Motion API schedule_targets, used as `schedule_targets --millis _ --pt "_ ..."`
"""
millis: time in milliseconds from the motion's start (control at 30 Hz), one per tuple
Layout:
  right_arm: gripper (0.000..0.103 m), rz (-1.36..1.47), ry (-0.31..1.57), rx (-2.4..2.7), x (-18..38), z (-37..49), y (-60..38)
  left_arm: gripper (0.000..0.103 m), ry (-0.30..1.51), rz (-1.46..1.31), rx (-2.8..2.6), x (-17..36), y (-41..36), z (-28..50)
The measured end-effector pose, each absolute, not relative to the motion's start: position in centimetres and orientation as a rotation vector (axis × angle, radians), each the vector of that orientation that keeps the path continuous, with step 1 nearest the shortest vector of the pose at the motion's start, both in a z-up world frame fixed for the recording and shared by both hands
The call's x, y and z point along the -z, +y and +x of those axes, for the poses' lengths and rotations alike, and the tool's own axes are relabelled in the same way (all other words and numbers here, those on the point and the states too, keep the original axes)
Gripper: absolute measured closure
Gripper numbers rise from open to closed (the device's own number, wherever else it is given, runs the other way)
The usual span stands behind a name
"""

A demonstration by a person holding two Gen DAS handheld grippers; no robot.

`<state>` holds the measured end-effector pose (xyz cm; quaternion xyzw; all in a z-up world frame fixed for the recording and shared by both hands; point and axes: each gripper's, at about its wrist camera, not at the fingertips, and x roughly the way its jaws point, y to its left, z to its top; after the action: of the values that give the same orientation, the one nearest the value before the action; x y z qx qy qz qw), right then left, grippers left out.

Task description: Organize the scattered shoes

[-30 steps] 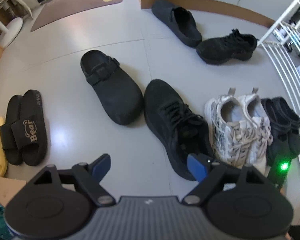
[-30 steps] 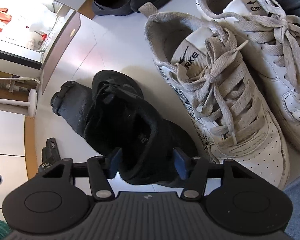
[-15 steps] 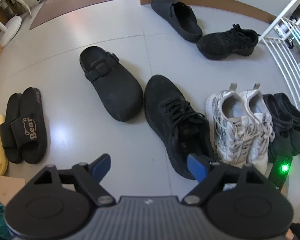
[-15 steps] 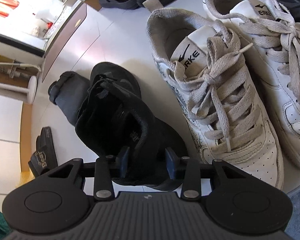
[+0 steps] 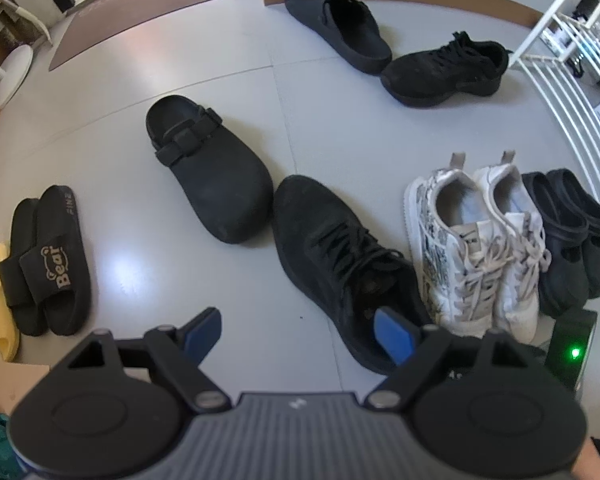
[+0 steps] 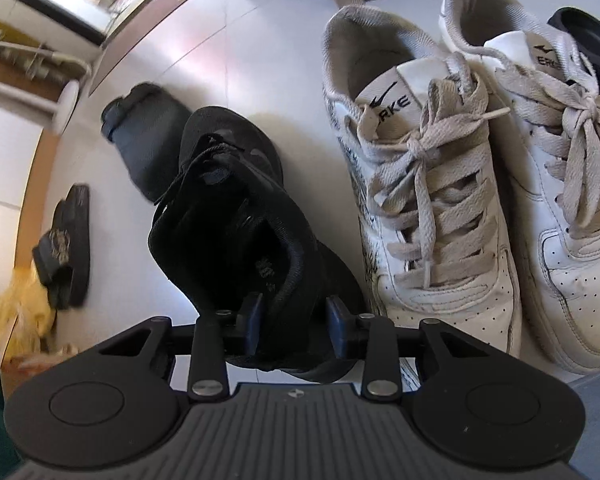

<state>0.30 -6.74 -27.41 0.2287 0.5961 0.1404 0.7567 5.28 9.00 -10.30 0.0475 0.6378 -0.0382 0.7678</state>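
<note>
Since a second ago my right gripper (image 6: 294,330) fingers are closing on the black sneaker (image 6: 244,236) heel, beside the white pair (image 6: 440,168), to shift it. Left gripper (image 5: 298,334) fingers apart, empty, above the floor (image 5: 140,264).

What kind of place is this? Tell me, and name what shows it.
Probably a home entryway. A brown doormat lies on the grey tiled floor, a white wire rack stands at the side, and everyday footwear is scattered about, such as the black slides and white sneakers.
</note>
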Motion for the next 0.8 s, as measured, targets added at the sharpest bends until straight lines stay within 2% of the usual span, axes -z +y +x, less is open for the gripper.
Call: schedule_targets --millis 300,700,800 --pt "0.067 0.496 1.310 -0.278 27.2 0.3 -7.1 0.017 1.377 0.095 0.093 10.2 8.3 5.3" --pt "0.069 0.506 1.230 -0.230 27.0 1.9 -6.5 0.017 1.379 0.057 0.077 10.3 9.8 5.1" --pt "0.073 0.526 1.190 -0.225 26.7 2.9 -6.1 0.017 1.377 0.049 0.078 10.2 10.0 5.2"
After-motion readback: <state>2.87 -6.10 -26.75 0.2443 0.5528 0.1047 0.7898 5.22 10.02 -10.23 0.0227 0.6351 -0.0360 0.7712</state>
